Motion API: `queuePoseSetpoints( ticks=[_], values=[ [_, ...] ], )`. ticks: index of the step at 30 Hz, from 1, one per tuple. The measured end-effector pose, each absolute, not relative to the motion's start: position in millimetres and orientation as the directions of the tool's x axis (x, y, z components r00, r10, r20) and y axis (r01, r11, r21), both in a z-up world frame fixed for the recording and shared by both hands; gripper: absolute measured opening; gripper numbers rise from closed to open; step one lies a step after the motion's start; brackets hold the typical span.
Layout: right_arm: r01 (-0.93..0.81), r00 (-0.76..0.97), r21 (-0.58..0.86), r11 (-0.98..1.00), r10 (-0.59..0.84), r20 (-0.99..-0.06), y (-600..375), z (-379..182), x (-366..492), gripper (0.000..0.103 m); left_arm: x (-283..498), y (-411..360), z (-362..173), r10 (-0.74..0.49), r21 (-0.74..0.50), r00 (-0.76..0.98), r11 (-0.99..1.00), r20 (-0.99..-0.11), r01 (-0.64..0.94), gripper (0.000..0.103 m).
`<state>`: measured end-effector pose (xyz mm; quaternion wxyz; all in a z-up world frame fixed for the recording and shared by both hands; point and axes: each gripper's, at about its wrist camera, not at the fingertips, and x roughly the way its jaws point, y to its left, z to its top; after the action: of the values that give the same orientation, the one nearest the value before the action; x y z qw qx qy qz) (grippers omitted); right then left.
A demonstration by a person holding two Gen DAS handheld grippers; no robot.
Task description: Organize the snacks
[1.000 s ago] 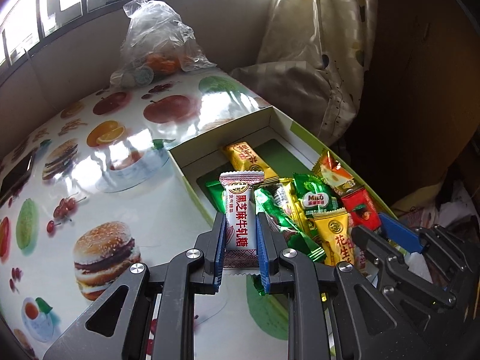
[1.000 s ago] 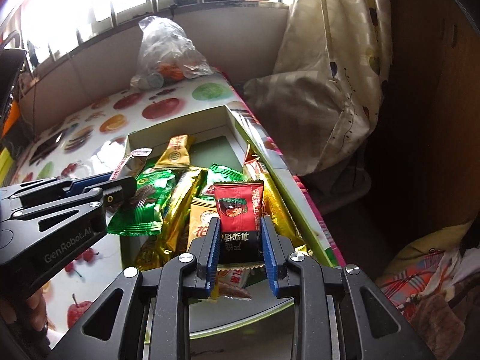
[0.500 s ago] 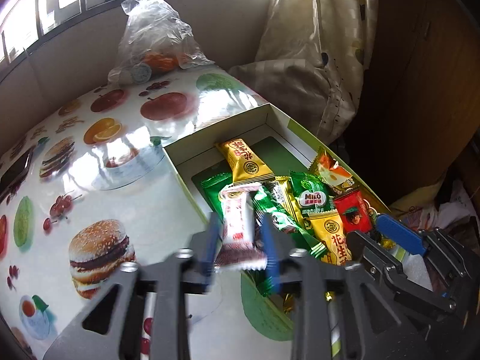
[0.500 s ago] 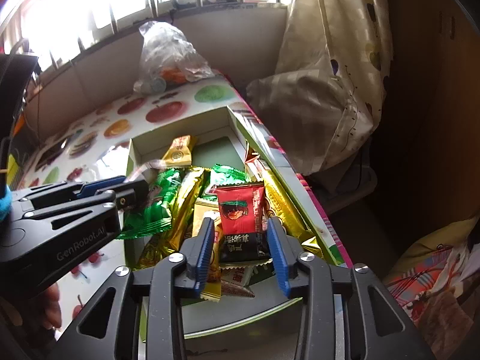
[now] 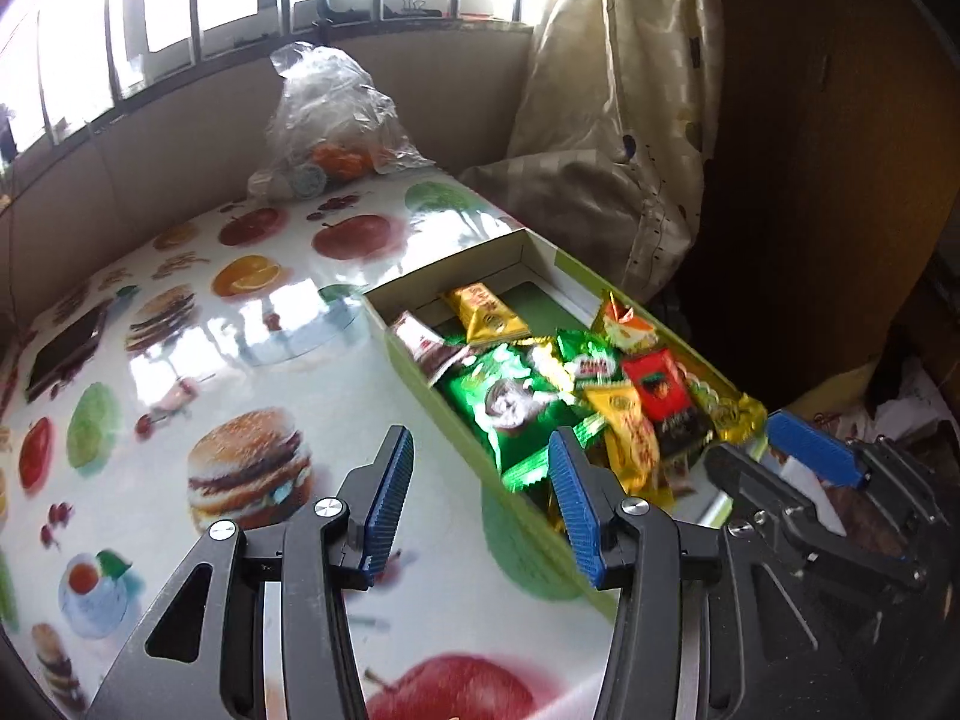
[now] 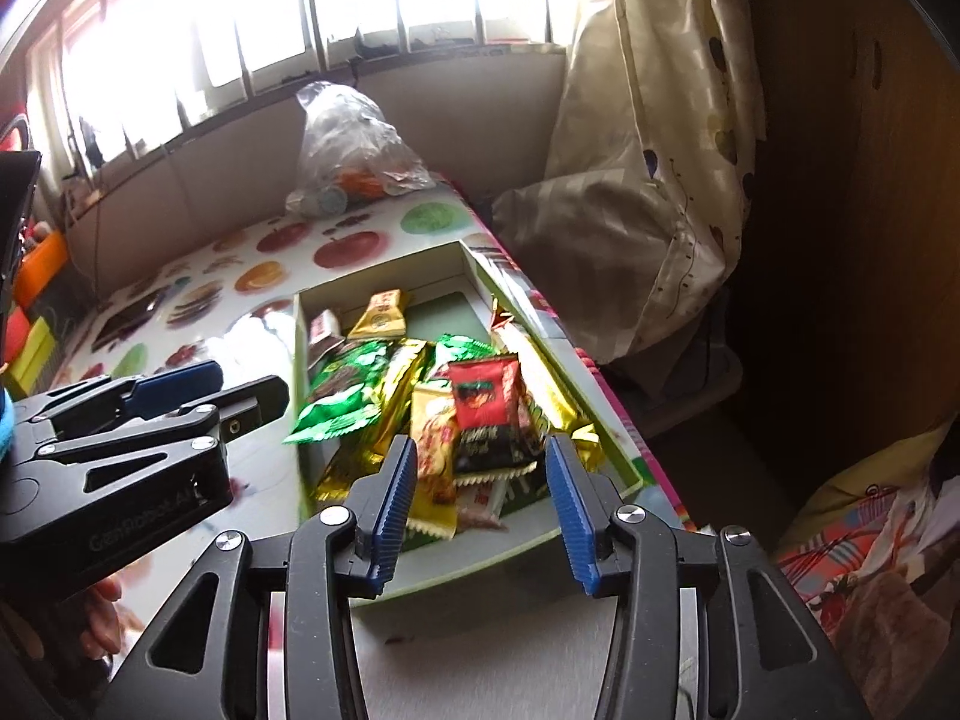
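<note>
Room: a barred window [image 5: 252,6] ran along the far wall, bright with daylight, and a pale curtain [image 5: 606,120] hung to the right of it.
Desk: the desk [image 5: 180,360] wore a glossy cloth printed with burgers, apples and oranges.
Plastic bag: a clear plastic bag [image 5: 336,120] with orange contents sat at the far end of the desk, well apart from the box.
Box: an open, shallow cardboard box [image 5: 444,276] with green outer sides lay along the right edge of the desk.
Snacks: the wrapped snacks were heaped inside the box, mostly in its near half.
White packet: a white and red packet [image 5: 423,345] lay in the box against its left wall, partly blurred.
Yellow packet: a yellow packet [image 5: 486,315] lay just beyond it, toward the far end.
Green packet: a large green packet [image 5: 510,408] lay in the near left part of the heap.
Red packet: a red and black packet [image 6: 486,420] rested on top of the pile, near the right gripper.
Left gripper: the left gripper [image 5: 480,492] hung over the desk at the box's near left edge, its blue-padded fingers [image 5: 390,492] spread wide with nothing between them.
Right gripper: the right gripper [image 6: 477,492] hung at the near end of the box, its fingers [image 6: 570,504] likewise spread apart and holding nothing.
</note>
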<state>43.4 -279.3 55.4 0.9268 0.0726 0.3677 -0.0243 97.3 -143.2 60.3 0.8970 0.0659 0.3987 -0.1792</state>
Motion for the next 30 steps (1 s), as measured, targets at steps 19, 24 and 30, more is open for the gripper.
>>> queuePoseSetpoints(
  ticks=[19,24,30],
  values=[
    [0.120,0.663,0.111,0.987,0.004,-0.748,-263.5,7.9,-11.2,0.047,33.3,-115.7,-1.8,-0.204,0.025,0.555,0.926,-0.806,0.377,0.048],
    [0.121,0.660,0.068,0.990,-0.029,-0.751,-257.9,-1.5,-14.5,0.049,30.2,-114.7,-8.3,-0.200,0.028,0.552,0.926,-0.809,0.376,0.048],
    [0.125,0.663,0.044,0.991,-0.051,-0.747,-254.6,-3.9,-14.3,0.050,27.5,-113.3,-10.4,-0.212,0.012,0.567,0.931,-0.796,0.365,0.048]
  ],
)
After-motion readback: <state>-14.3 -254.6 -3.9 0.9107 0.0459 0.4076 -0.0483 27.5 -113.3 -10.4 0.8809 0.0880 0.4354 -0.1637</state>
